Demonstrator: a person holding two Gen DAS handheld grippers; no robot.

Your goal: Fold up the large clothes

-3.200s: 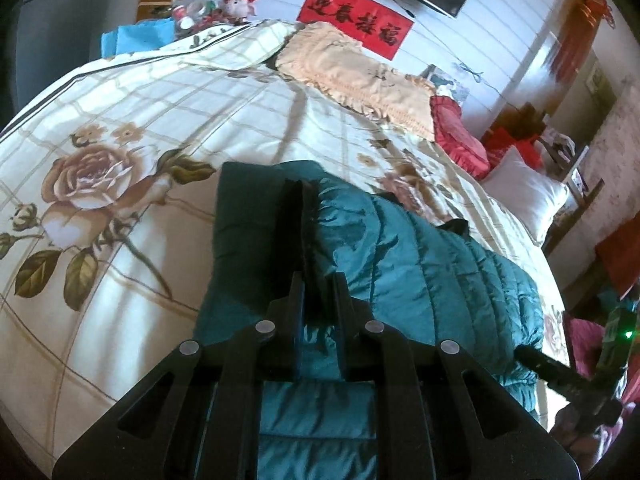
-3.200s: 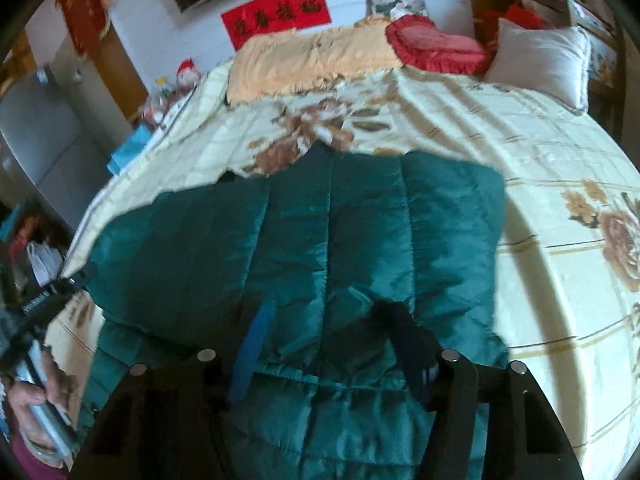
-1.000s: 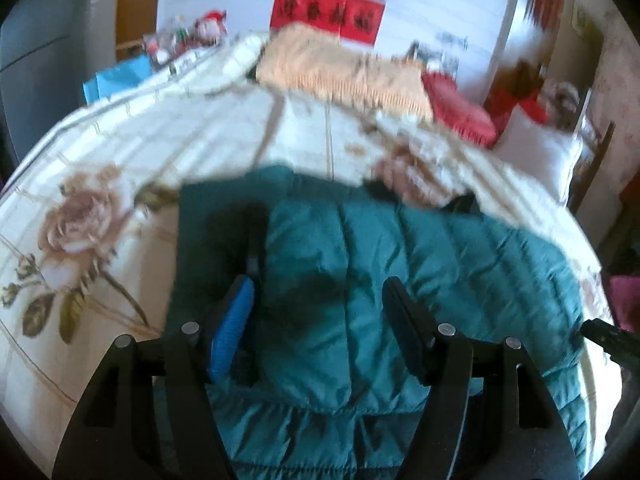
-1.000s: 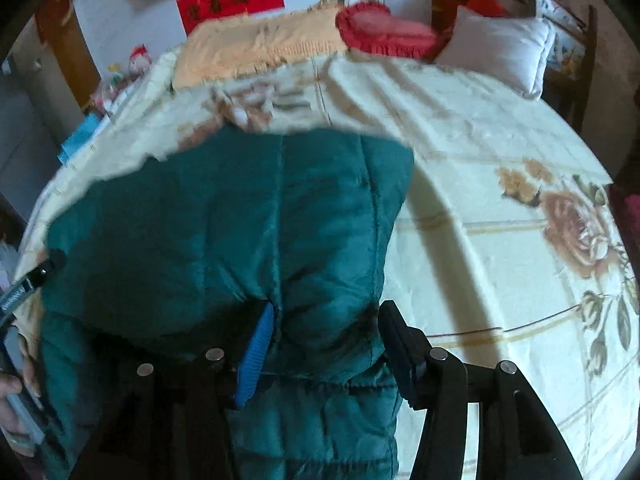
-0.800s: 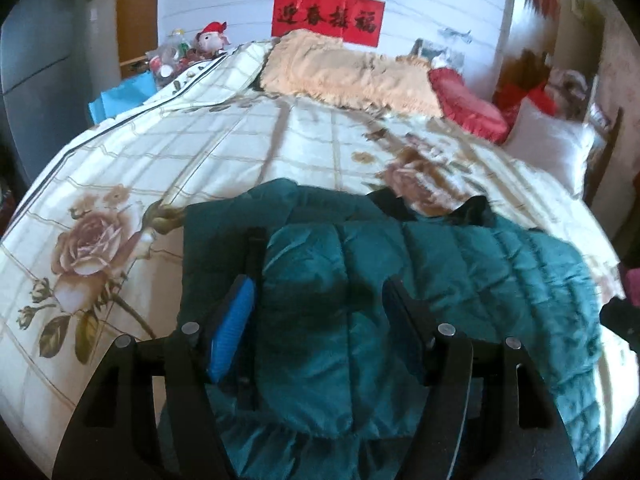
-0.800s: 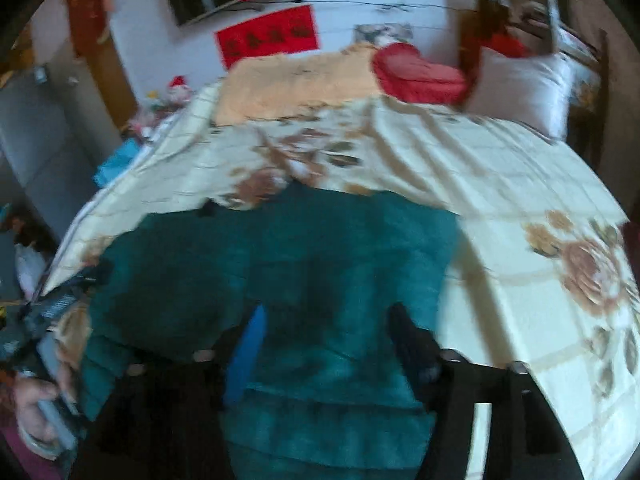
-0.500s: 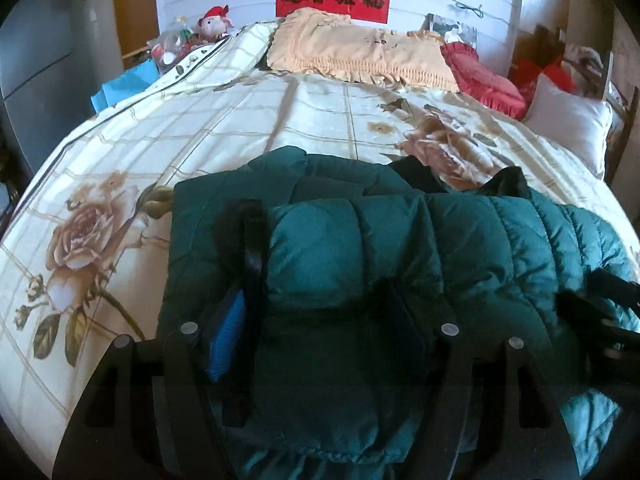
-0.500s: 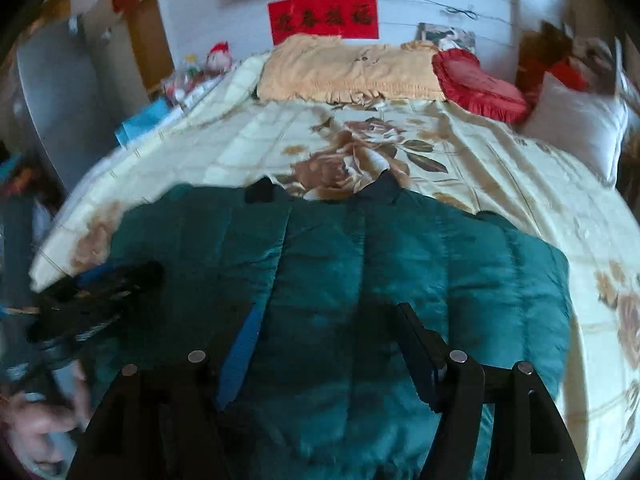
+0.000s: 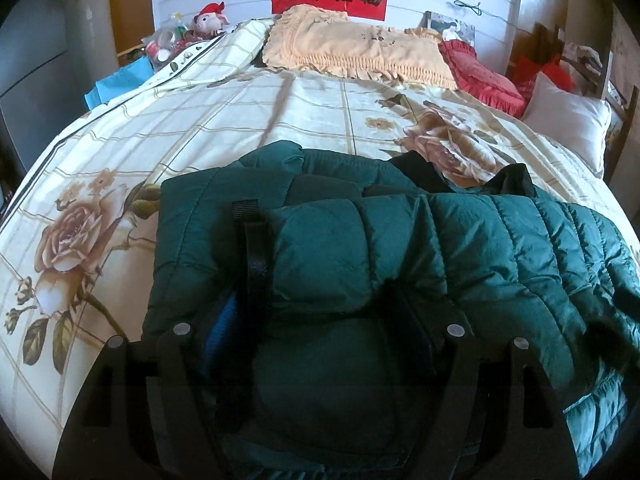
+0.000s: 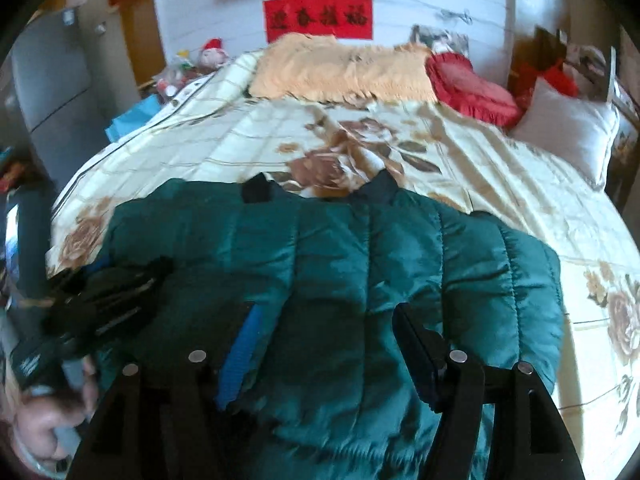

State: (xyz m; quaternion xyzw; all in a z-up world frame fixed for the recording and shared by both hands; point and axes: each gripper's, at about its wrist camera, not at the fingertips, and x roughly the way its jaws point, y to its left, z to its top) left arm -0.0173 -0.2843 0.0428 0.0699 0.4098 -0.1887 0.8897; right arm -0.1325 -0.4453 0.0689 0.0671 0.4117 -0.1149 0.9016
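A large dark green quilted jacket (image 9: pixel 460 248) lies on the floral bedspread (image 9: pixel 240 120), its black collar toward the pillows. A sleeve (image 9: pixel 320 252) is folded in over the body. My left gripper (image 9: pixel 316 320) is open, its jaws spread over the folded sleeve. In the right wrist view the jacket (image 10: pixel 360 264) lies flat, and my right gripper (image 10: pixel 324 344) is open just above its lower part. The left gripper (image 10: pixel 108 296) shows there at the jacket's left edge.
A yellow fringed pillow (image 9: pixel 352 48), a red cushion (image 9: pixel 480 72) and a white pillow (image 9: pixel 568 120) lie at the head of the bed. Toys and clutter (image 9: pixel 184 32) stand at the back left. A grey cabinet (image 10: pixel 52 92) stands left of the bed.
The left gripper, shut on the jacket 3.2 s ago, has opened. Both grippers have swung to face the headboard and now hover open over the jacket.
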